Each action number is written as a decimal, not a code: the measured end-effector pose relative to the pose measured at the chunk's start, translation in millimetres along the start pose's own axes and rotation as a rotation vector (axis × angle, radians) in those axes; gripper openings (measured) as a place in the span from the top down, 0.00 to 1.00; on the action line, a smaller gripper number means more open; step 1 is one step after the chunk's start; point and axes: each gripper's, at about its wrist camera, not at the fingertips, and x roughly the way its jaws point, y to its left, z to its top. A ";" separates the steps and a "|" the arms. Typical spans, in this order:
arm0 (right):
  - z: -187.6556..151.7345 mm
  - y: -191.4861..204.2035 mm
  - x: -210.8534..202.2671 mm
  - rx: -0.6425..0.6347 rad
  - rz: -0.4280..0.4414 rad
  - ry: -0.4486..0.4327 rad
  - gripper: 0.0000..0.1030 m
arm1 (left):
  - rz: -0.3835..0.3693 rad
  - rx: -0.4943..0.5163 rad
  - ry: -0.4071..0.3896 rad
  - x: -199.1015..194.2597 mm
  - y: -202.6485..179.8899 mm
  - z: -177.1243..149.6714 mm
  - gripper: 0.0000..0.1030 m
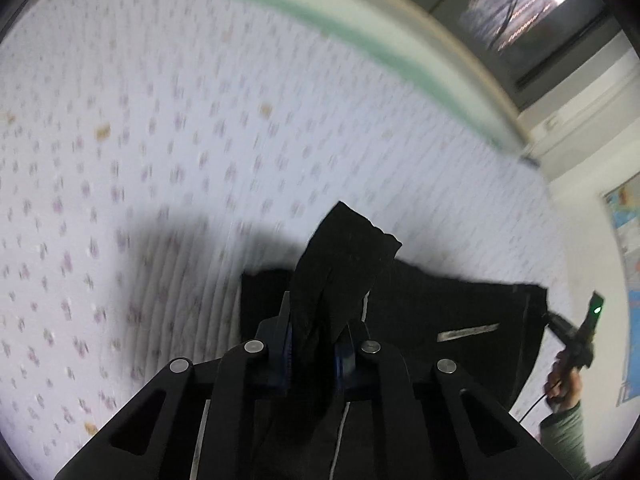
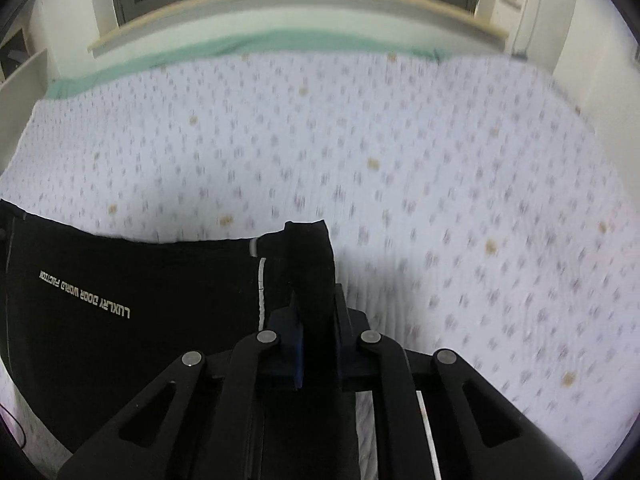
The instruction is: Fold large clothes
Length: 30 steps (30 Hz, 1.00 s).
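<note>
I count one black garment (image 2: 132,280), one flower-print quilt (image 2: 360,152) on one bed, two grippers, left (image 1: 316,344) and right (image 2: 318,340), and one hand (image 1: 562,384).

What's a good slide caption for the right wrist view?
Right claw shut on a corner of the black garment above the floral quilt.

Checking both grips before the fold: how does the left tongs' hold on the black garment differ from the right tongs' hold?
The left tongs pinch a crumpled, pointed bunch of the black garment; the right tongs pinch a flatter band with a square end. Fabric stands up higher and looser past the left tongs than past the right tongs. Printed lettering lies left of the right tongs, right of the left tongs. Both are shut on the same garment above the patterned bedspread.
</note>
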 end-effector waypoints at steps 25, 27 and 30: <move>5.8 -40.1 25.3 0.199 0.064 0.121 0.49 | 0.155 -0.068 0.037 37.1 56.0 31.2 0.43; -3.3 -25.7 -4.7 0.185 0.081 0.097 0.38 | 0.139 -0.059 -0.008 4.0 47.9 22.8 0.42; -28.6 10.7 -30.2 0.160 0.178 0.103 0.33 | 0.075 -0.025 -0.029 -23.9 23.1 0.8 0.42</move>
